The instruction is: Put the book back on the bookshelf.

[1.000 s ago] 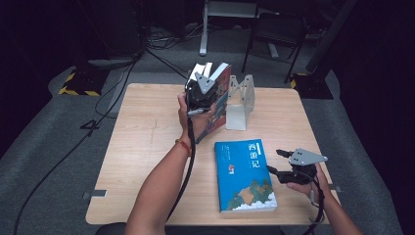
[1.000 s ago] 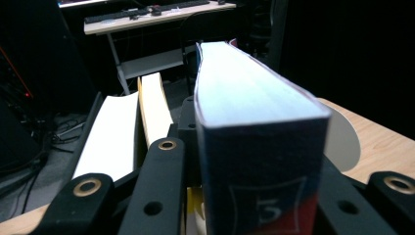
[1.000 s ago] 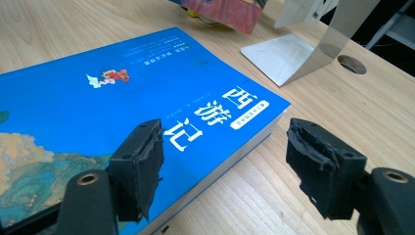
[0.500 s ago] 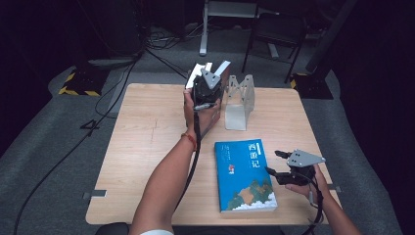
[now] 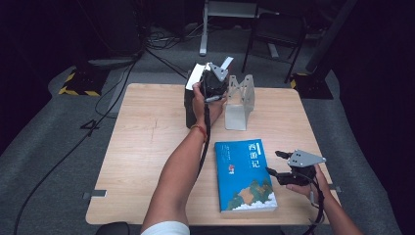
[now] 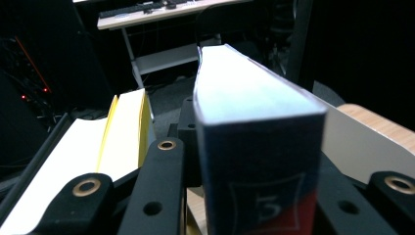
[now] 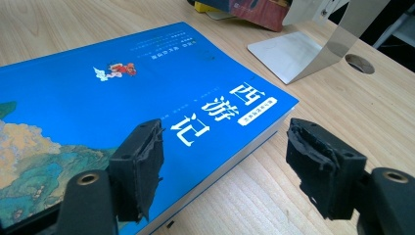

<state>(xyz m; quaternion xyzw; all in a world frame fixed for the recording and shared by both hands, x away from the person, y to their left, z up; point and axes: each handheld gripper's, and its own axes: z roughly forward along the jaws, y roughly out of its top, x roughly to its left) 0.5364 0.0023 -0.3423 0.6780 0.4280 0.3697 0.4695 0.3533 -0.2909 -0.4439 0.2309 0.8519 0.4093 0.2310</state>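
High view shows the person's left forearm stretched far across the light wooden table (image 5: 147,142), its hand raised at the far edge and carrying the left gripper (image 5: 214,81), whose jaws are clamped on a thick dark-covered book with a navy and red spine (image 6: 259,161). That book stands upright, close to the left of the bent silver metal bookend (image 5: 239,100), and in the left gripper view its spine sits between the two black jaws, with a second, yellow-edged book (image 6: 125,132) leaning just to its left. The right hand rests low at the near right corner, holding the right gripper (image 5: 281,164) level and pointed left at the flat blue paperback with a painted landscape cover (image 5: 244,174). In the right gripper view the two padded jaws stand apart with nothing pressed between them, one over the paperback's cover and the other over bare wood beyond its edge. The paperback lies near the table's near edge, well apart from the bookend, and broad bare wood spreads across the left half of the table. Compared with a second ago, the left gripper and its book have shifted leftward, opening a gap to the bookend, while the right gripper and the paperback have kept their places.
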